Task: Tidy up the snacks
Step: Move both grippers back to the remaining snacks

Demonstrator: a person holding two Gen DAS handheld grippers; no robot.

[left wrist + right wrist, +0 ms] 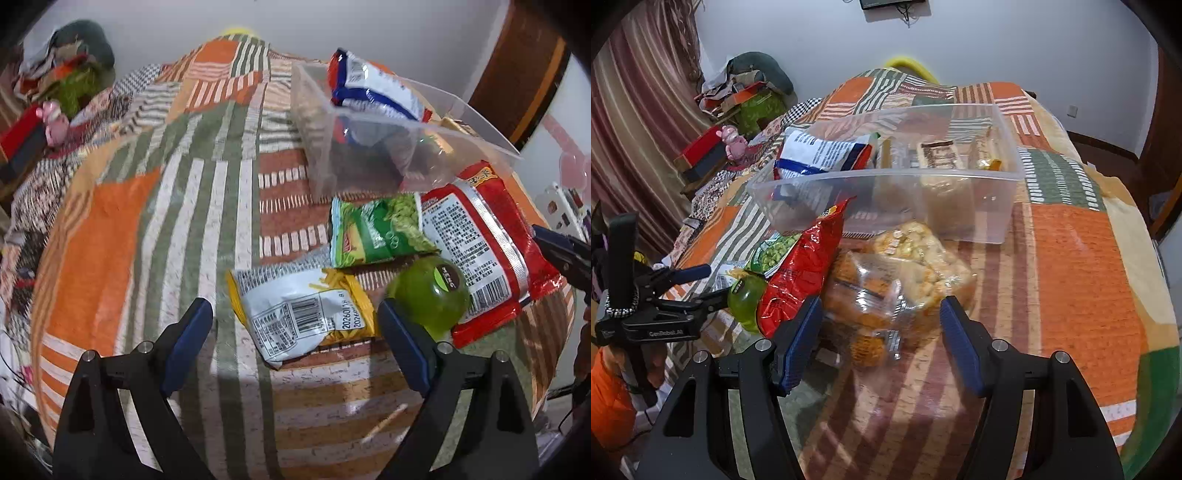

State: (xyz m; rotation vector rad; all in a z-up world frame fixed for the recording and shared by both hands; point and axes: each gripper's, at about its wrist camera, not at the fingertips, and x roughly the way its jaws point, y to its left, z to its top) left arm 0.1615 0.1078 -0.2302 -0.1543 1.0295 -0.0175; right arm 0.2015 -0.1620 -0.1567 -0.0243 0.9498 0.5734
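A clear plastic bin [325,147] [886,192] sits on the patchwork bedspread and holds a blue-white snack bag [373,88] [820,155] and small wrapped snacks [938,155]. In front of it lie a yellow-white fries bag [303,317], a green pea bag [376,232], a green jelly cup [432,295] [746,295], a red bag [491,251] [801,273] and clear bags of puffed snacks [897,280]. My left gripper [295,332] is open around the fries bag, just above it. My right gripper [881,332] is open around the clear bags.
The bed's patchwork cover [147,206] spreads left and far. Clutter, boxes and a pink toy [733,146] lie at the left by the curtain. A power strip [565,210] sits off the bed's right side. A thin stick [384,424] lies near me.
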